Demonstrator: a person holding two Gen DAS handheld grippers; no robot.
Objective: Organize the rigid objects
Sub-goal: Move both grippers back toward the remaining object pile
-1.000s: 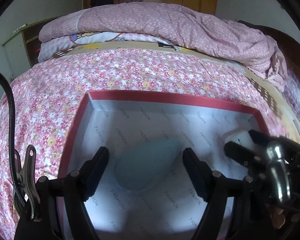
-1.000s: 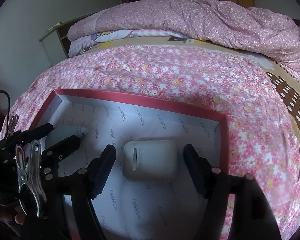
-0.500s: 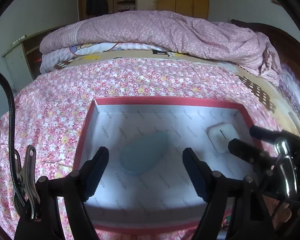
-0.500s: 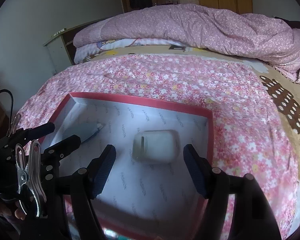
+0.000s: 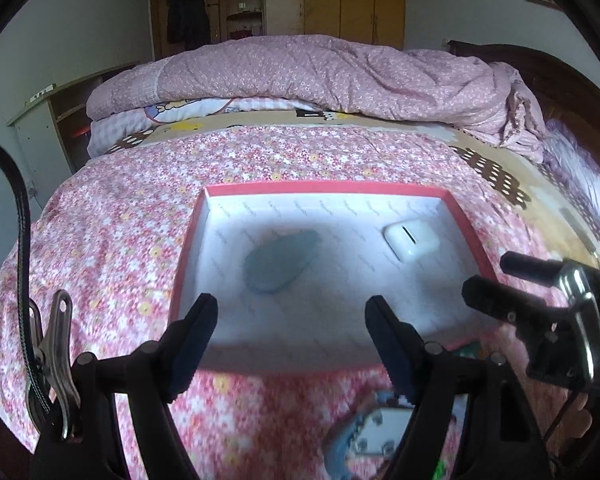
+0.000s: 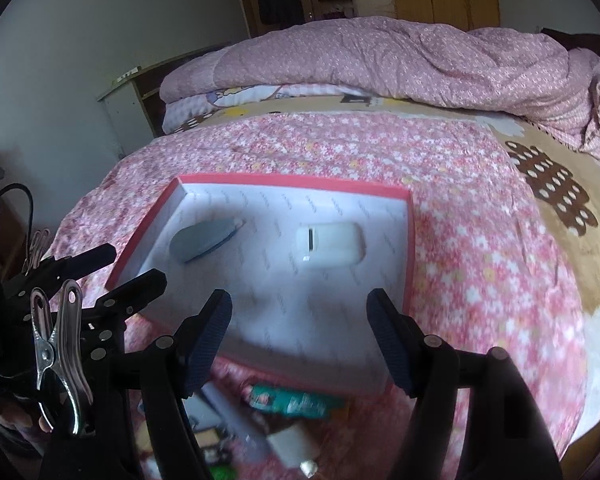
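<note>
Earbud case (glossy white) lies in red-rimmed box — beside grey-blue teardrop.

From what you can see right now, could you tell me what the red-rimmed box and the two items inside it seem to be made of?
The red-rimmed box looks like matte cardboard, its white lining printed with repeated lettering. The white rounded case appears to be smooth glossy plastic, with a soft sheen and a dark slot. The grey-blue teardrop-shaped object looks matte, perhaps plastic or silicone; the blur leaves it open.
</note>
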